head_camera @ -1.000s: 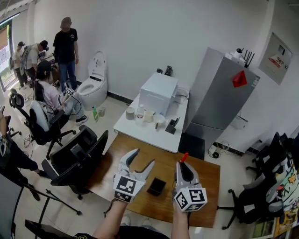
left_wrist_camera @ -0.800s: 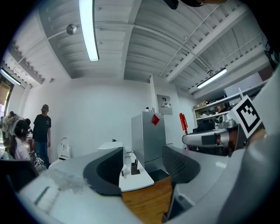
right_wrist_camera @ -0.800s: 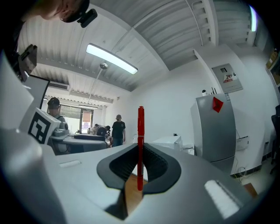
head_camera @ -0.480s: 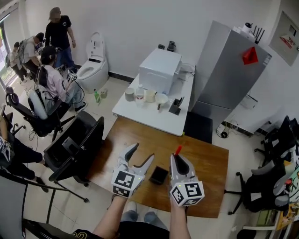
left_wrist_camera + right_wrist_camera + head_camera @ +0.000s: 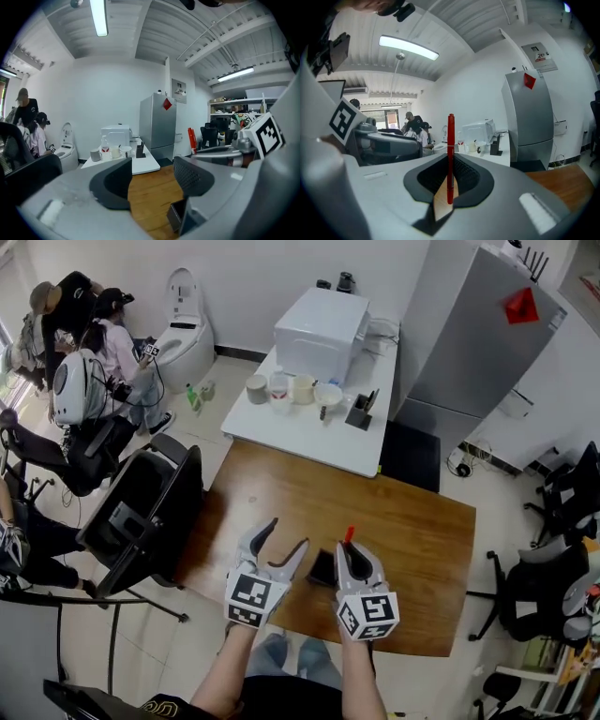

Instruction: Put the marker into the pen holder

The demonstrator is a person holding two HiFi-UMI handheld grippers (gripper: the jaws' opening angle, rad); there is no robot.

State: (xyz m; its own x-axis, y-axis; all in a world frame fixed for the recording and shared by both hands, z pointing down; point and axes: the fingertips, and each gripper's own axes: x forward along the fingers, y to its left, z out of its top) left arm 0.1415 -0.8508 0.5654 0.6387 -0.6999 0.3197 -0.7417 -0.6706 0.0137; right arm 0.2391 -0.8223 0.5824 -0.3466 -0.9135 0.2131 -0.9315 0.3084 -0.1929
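A red marker [image 5: 450,154] stands upright between the pads of my right gripper [image 5: 451,180], which is shut on it. In the head view its red tip [image 5: 349,534] pokes out above my right gripper [image 5: 353,557]. The black square pen holder [image 5: 323,567] sits on the brown wooden table [image 5: 412,531] between the two grippers, just left of the right one. My left gripper [image 5: 279,538] hangs open to the holder's left with nothing between its fingers. In the left gripper view the holder's corner [image 5: 176,216] shows low, beside the right jaw.
Beyond the brown table stands a white table [image 5: 314,432] with cups, a white box [image 5: 320,322] and a second black holder [image 5: 361,414]. A grey fridge [image 5: 478,343] is at the back right. A black office chair [image 5: 141,507] stands left of the table. People sit at the far left.
The head view has tipped further down, so the scene has slid up. Both grippers now sit closer together about the pen holder. The right gripper still grips the marker.
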